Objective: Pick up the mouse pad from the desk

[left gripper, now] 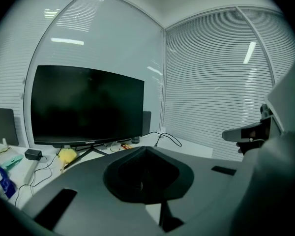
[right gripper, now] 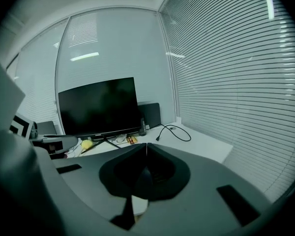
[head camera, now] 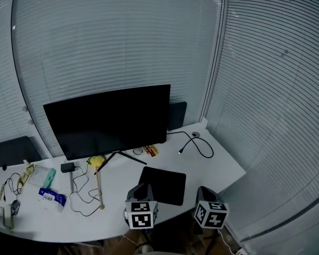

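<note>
The black mouse pad (head camera: pixel 167 184) lies flat on the white desk (head camera: pixel 223 166), near its front edge and in front of the monitor. My left gripper (head camera: pixel 140 189) hovers at the pad's near left corner, and its jaws meet in a thin seam with nothing between them. My right gripper (head camera: pixel 203 191) hangs just right of the pad, over the desk's front edge, and is shut and empty too. In the left gripper view the left gripper (left gripper: pixel 145 149) hides the pad behind its jaws. In the right gripper view the right gripper (right gripper: pixel 146 145) does the same.
A dark monitor (head camera: pixel 109 120) stands behind the pad, with a black box (head camera: pixel 176 115) at its right. A black cable (head camera: pixel 198 143) loops at the back right. To the left lie a yellow object (head camera: pixel 96 161), a wooden stick (head camera: pixel 99 187), a black adapter (head camera: pixel 68 167) and a blue-white packet (head camera: pixel 52 197).
</note>
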Action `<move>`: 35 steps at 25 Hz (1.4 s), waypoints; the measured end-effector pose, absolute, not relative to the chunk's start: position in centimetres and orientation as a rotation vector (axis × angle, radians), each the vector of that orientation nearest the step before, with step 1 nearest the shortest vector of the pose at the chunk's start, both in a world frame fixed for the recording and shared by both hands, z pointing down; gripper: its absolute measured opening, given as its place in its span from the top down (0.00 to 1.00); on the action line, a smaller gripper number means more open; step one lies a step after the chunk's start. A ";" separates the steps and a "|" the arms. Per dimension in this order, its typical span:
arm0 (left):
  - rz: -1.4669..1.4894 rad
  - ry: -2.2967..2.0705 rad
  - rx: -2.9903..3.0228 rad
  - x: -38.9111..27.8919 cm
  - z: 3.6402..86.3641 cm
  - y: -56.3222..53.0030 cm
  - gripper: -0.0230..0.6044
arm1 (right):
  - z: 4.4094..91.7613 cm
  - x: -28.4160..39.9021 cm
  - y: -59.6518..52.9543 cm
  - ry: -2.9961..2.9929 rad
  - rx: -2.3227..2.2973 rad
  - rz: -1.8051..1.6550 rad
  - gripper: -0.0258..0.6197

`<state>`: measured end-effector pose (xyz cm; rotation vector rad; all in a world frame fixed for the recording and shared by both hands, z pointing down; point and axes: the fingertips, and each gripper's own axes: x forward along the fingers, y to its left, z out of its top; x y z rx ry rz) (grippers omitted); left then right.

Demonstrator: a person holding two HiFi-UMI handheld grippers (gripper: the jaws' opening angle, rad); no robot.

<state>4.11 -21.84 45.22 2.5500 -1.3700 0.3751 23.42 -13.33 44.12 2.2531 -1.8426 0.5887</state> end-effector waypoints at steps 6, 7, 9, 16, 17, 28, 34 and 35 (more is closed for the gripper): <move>0.397 -1.394 2.557 4.0 44.9 -25.4 0.96 | 44.7 23.2 -17.1 -1.869 2.237 0.603 0.91; 0.398 -1.397 2.555 4.0 44.9 -25.9 0.96 | 44.8 23.2 -17.6 -1.871 2.232 0.604 0.91; 0.398 -1.402 2.550 3.9 45.1 -26.7 0.96 | 44.9 23.2 -18.6 -1.873 2.220 0.602 0.91; 0.405 -1.422 2.476 3.4 46.9 -28.1 0.96 | 46.0 22.7 -20.4 -1.874 2.137 0.602 0.91; 0.409 -1.424 2.457 3.3 47.3 -28.0 0.96 | 46.2 22.6 -20.5 -1.874 2.120 0.607 0.91; 0.400 -1.538 2.338 3.2 47.5 -28.1 0.96 | 46.3 22.8 -23.7 -1.982 1.976 0.611 0.91; 0.420 -1.563 2.313 3.0 48.0 -28.1 0.96 | 47.4 23.0 -24.2 -1.994 1.953 0.643 0.91; 0.425 -1.563 2.308 2.9 48.2 -28.1 0.96 | 47.5 22.9 -24.2 -1.994 1.948 0.648 0.91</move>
